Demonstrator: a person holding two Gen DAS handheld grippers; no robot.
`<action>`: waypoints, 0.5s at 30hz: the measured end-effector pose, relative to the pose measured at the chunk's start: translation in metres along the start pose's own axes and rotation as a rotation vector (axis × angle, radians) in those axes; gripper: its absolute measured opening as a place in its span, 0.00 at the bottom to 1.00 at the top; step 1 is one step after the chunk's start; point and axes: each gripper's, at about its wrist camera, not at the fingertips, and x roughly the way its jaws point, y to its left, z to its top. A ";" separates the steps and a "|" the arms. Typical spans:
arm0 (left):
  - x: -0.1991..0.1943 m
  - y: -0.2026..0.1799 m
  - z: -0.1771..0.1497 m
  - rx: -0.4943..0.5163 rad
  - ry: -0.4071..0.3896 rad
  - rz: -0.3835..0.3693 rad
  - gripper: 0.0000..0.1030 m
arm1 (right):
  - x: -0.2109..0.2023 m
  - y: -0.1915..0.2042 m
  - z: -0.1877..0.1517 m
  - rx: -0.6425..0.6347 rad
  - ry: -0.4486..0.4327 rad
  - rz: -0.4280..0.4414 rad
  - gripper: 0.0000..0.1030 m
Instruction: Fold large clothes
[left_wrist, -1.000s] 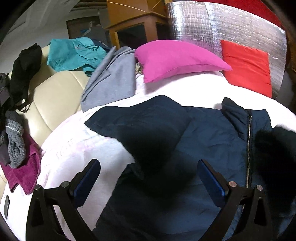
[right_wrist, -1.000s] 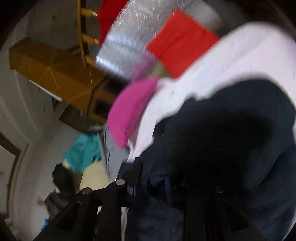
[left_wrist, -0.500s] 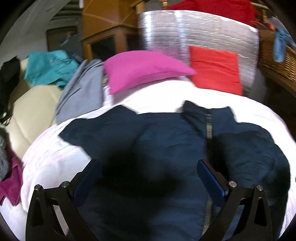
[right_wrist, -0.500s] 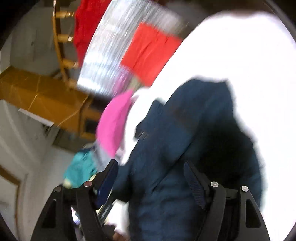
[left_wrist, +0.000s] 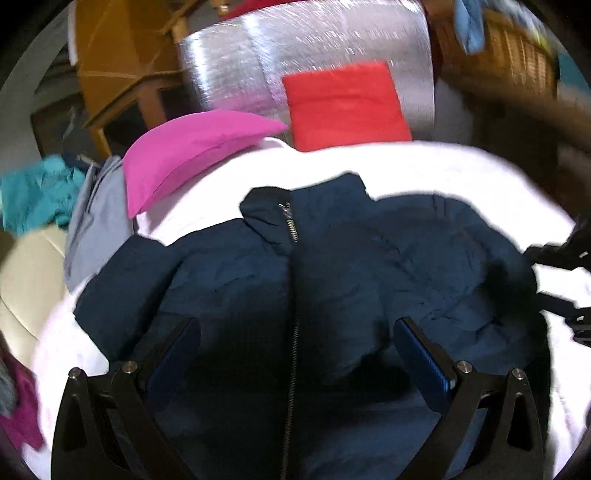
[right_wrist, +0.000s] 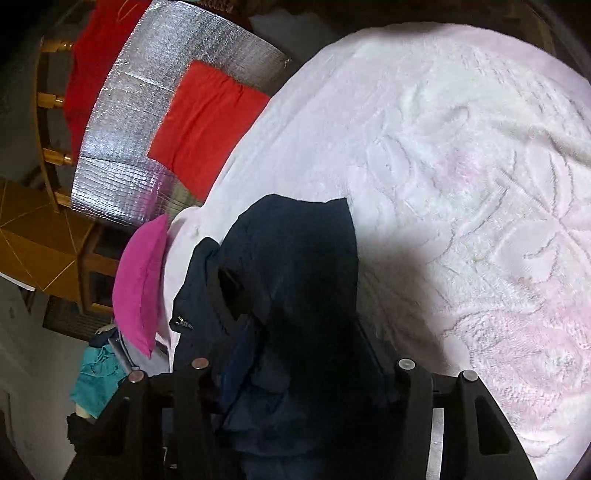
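Your navy jacket (left_wrist: 332, 280) lies zipped on the bed (right_wrist: 461, 147), below the pink pillow (left_wrist: 192, 147). It's soft and puffy; pinch a sleeve edge. Left hand-held gripper (left_wrist: 295, 354) is spread, empty; right hand-held gripper (right_wrist: 295, 369) is closing over fabric.

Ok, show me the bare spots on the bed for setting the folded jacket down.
Bare blanket lies right of the jacket, and in a strip between its collar and the red cushion. Crowded on the left: pink pillow, grey garment.
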 end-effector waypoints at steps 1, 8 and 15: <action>0.003 -0.007 0.002 0.014 -0.007 0.002 1.00 | 0.000 -0.001 0.001 0.007 0.004 0.007 0.57; 0.020 -0.035 -0.005 0.143 -0.021 0.061 0.99 | -0.001 -0.013 0.000 0.025 0.050 0.023 0.57; 0.035 -0.014 -0.004 0.071 0.038 -0.085 0.29 | 0.003 -0.008 -0.006 -0.006 0.054 -0.001 0.57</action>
